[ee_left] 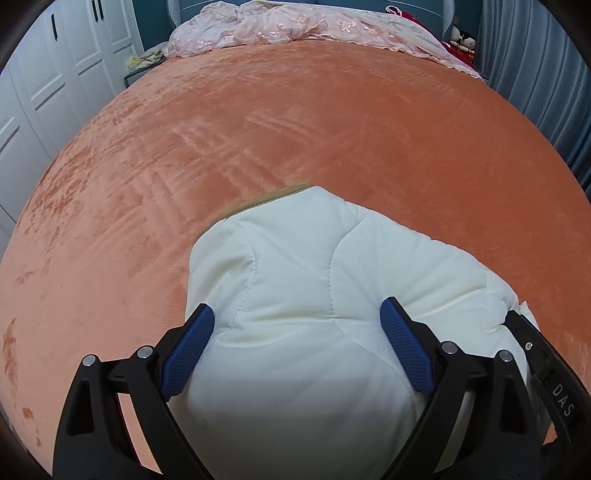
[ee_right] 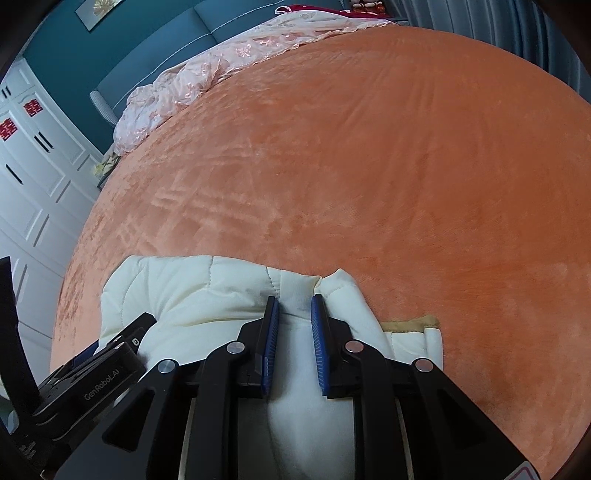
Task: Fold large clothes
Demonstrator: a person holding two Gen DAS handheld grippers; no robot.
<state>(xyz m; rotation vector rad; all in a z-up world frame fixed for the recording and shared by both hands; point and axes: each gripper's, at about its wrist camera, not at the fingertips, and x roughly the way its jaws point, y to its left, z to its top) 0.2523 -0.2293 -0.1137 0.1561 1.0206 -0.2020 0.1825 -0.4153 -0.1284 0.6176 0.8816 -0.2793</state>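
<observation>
A cream-white quilted garment (ee_left: 295, 258) lies bunched on the near part of the orange bed cover (ee_left: 295, 110). A tan trim (ee_left: 266, 197) shows at its far edge. My left gripper (ee_left: 297, 306) stands wide, its blue pads (ee_left: 192, 339) pressing a thick fold of the garment from both sides. In the right wrist view the same garment (ee_right: 177, 288) sits low, with the tan trim (ee_right: 410, 325) at its right. My right gripper (ee_right: 294, 298) is nearly closed, pinching a narrow ridge of the white fabric. Both grippers hold the bundle side by side, close together.
The orange bed cover (ee_right: 369, 147) stretches far ahead. A pink lace spread (ee_left: 277, 26) is heaped at the headboard. White wardrobe doors (ee_left: 55, 74) stand to the left, grey-blue curtains (ee_left: 535, 92) to the right, and plush toys (ee_left: 461, 37) in the far right corner.
</observation>
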